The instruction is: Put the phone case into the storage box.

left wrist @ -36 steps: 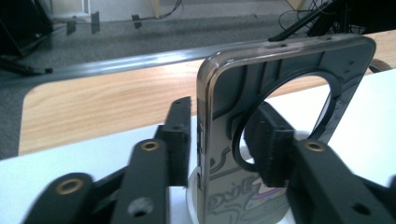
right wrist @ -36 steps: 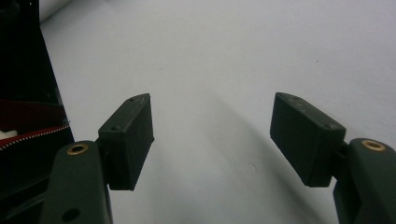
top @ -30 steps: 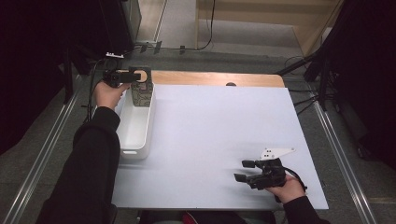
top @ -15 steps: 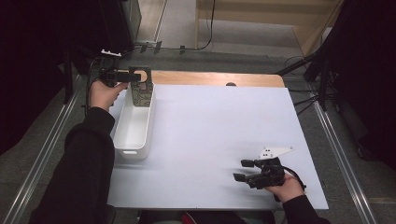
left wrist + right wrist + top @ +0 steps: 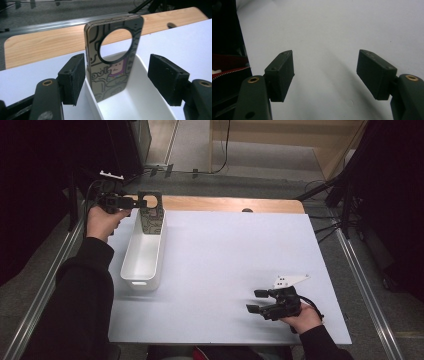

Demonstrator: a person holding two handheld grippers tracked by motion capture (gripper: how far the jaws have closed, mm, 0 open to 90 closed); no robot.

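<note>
My left gripper point(image 5: 117, 75) has its jaws just opening, pads clear of the phone case point(image 5: 113, 60), which stands upright at the far end of the white bin point(image 5: 142, 252), table's 10 o'clock. The left gripper view shows the case's round cutout and doodles. My right gripper point(image 5: 256, 301), 5 o'clock, gapes empty over the white table point(image 5: 337, 30).

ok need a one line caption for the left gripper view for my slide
Left gripper open, jaws just widened, around a patterned phone case standing upright in the end of a white bin.

Glossy white plastic bin point(image 5: 145, 251)
</note>
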